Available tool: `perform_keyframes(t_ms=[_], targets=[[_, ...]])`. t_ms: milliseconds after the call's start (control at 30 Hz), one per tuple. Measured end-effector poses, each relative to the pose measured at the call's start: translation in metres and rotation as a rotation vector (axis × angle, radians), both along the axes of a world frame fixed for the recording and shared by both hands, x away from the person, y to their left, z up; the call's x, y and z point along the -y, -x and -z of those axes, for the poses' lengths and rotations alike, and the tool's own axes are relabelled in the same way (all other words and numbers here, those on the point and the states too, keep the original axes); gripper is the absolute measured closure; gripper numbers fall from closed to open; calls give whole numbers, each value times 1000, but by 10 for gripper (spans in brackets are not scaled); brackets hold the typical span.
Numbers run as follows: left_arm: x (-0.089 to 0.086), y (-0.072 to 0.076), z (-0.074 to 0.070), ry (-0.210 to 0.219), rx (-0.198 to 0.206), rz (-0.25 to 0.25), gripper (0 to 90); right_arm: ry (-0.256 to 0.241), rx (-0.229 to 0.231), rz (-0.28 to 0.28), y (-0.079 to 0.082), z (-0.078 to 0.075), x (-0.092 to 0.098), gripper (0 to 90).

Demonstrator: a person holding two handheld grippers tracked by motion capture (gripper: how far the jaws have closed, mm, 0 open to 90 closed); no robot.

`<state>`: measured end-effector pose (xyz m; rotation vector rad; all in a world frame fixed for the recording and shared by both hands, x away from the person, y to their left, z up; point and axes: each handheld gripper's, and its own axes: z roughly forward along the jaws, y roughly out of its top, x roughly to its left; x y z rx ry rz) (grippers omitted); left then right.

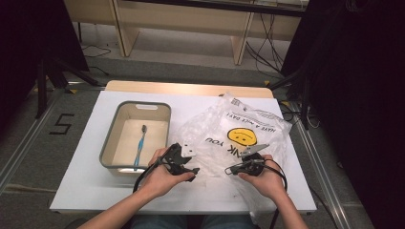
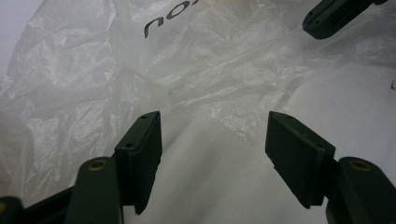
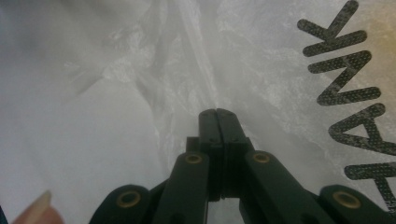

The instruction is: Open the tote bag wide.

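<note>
Bright even light on my table [image 1: 86, 186], dark at the high view's side edges, soft glare on the bag [image 1: 248, 129], my gripper views hazy, near jaws blurred.

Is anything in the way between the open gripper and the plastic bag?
No. The left gripper has its jaws spread right at the plastic bag, with bare white table between them and nothing else.

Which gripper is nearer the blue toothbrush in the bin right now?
Left. The left gripper sits just right of the bin holding the toothbrush; the right gripper is farther right, on the plastic bag.
</note>
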<state>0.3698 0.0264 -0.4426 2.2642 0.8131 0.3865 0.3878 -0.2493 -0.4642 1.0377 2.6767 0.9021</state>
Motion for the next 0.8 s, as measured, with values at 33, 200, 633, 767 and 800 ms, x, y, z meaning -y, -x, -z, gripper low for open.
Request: perform_keyframes(t_ms=[33,200,633,767,800], targets=[[0,0,0,0,-1,2,371,-5,6,2,0,-2,1,900],[4,1,2,-7,1,26,494,-52,80,36,2,-13,2,900],[44,-12,18,-14,57,84,865,-153,267,153,12,-46,2,900],[53,-20,29,-28,53,73,873,-177,291,194,14,-50,4,900],[53,-20,29,-28,53,73,877,-180,295,202,14,-51,5,900]])
